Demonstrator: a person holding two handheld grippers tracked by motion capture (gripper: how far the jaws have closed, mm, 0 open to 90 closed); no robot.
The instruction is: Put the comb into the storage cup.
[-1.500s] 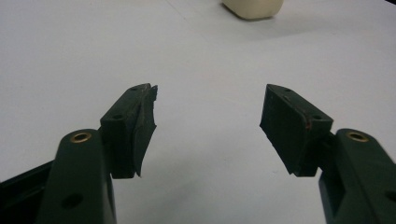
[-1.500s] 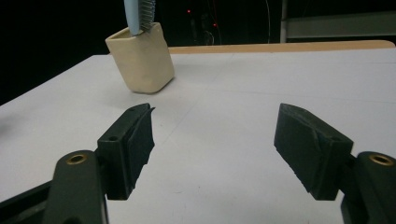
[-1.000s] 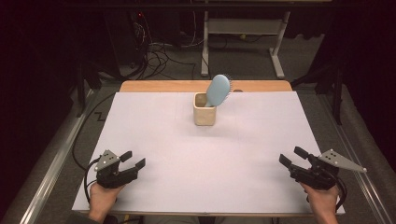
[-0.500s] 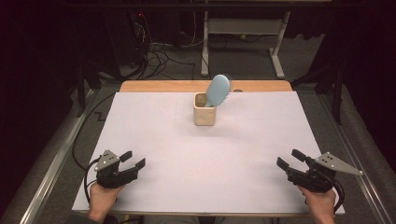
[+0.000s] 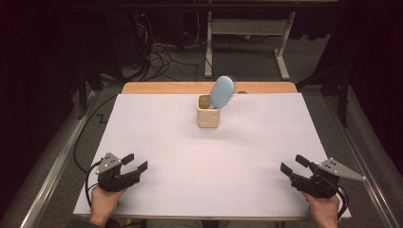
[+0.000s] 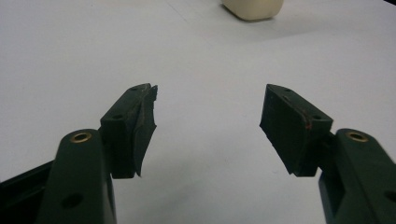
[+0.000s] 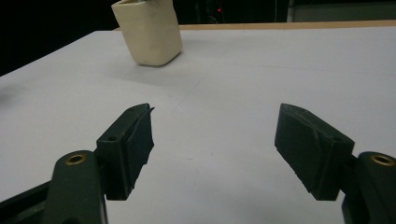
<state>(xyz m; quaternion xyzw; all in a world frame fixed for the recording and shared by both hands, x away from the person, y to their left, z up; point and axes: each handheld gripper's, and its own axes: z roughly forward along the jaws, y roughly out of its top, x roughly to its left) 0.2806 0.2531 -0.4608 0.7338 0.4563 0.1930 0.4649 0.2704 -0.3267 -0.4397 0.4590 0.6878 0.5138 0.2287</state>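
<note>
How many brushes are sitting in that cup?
1. A light blue hairbrush stands tilted in the cream cup at the far middle of the white table. Something smaller could be hidden inside the cup.

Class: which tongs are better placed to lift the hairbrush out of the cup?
Probably right. The hairbrush leans out of the cup toward the open right tongs; the left tongs, equally open, face its far side.

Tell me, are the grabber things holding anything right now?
No, nothing is held. The left gripper and right gripper both have open jaws with only bare table between them. The blue hairbrush stands in the cream cup, far from both.
</note>
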